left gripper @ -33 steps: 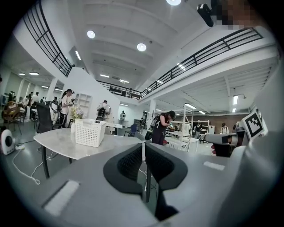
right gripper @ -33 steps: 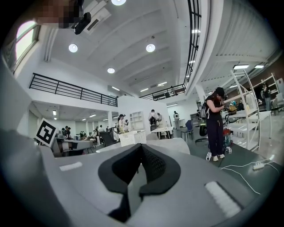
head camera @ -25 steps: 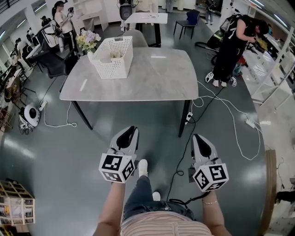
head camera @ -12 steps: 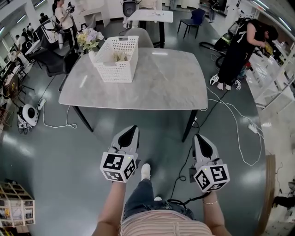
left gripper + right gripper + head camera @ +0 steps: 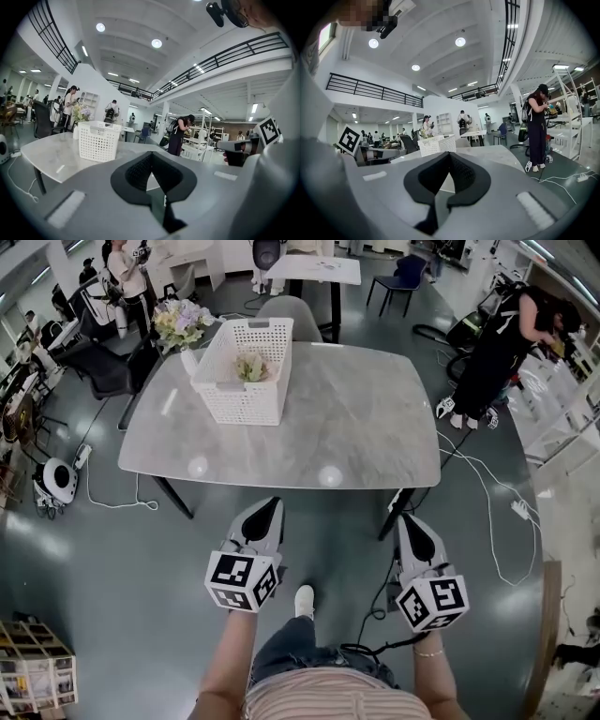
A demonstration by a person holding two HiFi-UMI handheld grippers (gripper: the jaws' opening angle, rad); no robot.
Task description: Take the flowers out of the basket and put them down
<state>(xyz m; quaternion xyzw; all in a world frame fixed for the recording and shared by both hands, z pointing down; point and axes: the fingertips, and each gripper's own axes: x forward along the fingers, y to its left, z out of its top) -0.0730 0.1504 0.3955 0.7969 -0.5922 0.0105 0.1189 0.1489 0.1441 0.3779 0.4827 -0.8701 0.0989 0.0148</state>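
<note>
A white lattice basket (image 5: 242, 381) stands at the far left of the grey marble table (image 5: 347, 427). A small bunch of pale green flowers (image 5: 251, 366) lies inside it. My left gripper (image 5: 268, 506) and right gripper (image 5: 412, 522) hover side by side over the floor, short of the table's near edge and far from the basket. Both are shut with nothing between the jaws. The left gripper view shows the left gripper (image 5: 151, 155) with the basket (image 5: 97, 140) ahead on its left. In the right gripper view the right gripper (image 5: 450, 155) has the basket (image 5: 437, 144) ahead.
A vase of pastel flowers (image 5: 181, 322) stands behind the basket at the table's far left corner. A grey chair (image 5: 292, 315) sits at the far side. Cables (image 5: 478, 493) trail on the floor to the right. A person in black (image 5: 502, 343) bends at the right.
The table and basket have come nearer and lower in the head view, so the flowers in the basket now show. Both grippers keep the same pose.
</note>
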